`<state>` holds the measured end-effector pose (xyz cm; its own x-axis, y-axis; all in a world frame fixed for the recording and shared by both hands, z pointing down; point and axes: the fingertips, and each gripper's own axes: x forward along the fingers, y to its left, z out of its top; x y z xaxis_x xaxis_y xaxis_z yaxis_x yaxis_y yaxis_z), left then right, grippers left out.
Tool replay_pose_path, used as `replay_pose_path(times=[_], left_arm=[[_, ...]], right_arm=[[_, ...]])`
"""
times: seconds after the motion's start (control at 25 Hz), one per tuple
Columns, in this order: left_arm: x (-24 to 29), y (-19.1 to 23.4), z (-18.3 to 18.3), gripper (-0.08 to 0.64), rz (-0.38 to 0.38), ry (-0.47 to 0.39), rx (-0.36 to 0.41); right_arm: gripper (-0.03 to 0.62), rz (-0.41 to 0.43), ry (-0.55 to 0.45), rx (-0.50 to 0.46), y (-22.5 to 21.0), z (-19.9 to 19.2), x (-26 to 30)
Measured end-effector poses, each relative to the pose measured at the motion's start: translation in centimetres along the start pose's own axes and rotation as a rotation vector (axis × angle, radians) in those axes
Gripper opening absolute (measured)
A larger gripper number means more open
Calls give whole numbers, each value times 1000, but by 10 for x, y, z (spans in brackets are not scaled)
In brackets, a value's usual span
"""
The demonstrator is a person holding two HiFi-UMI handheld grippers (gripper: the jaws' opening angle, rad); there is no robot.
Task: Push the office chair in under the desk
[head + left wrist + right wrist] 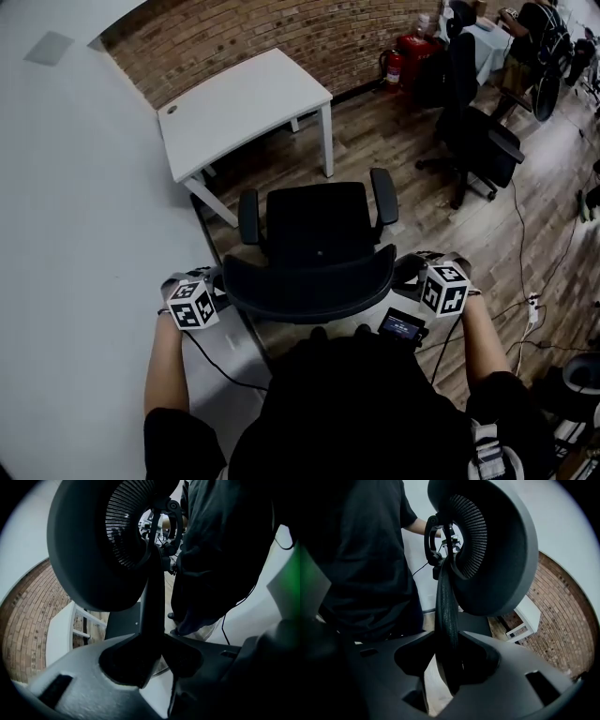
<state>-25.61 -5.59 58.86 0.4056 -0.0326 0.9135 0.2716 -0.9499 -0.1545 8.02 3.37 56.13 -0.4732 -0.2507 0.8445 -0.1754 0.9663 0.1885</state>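
You stand behind the office chair (319,225). Its seat faces the white bench (239,103) but sits short of it and a little to its right, with none of it under the top yet. Push through both sides of the backrest (309,286) evenly, and steer the seat leftward toward the gap between the bench legs. I judge that an uneven shove would swivel the seat or run an armrest (383,202) into the near leg (327,141). Go slowly, so you can correct the line before the seat reaches the bench. Your left fingers (84,686) are closed partway, gripping the left edge of the backrest, which runs between them. Your right fingers (511,681) clamp the right edge the same way, with the ribbed rim pinched in their notch.
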Motion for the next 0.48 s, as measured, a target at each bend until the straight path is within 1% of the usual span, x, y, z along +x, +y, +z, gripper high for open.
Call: replay_pose_path(times=[0.28, 0.48], left_arm=[[0, -18, 14, 146, 71, -16, -72], [4, -25, 29, 146, 106, -12, -121]], right_arm=[[155, 47, 11, -66, -16, -11, -4], [161, 54, -5, -108, -31, -22, -9]])
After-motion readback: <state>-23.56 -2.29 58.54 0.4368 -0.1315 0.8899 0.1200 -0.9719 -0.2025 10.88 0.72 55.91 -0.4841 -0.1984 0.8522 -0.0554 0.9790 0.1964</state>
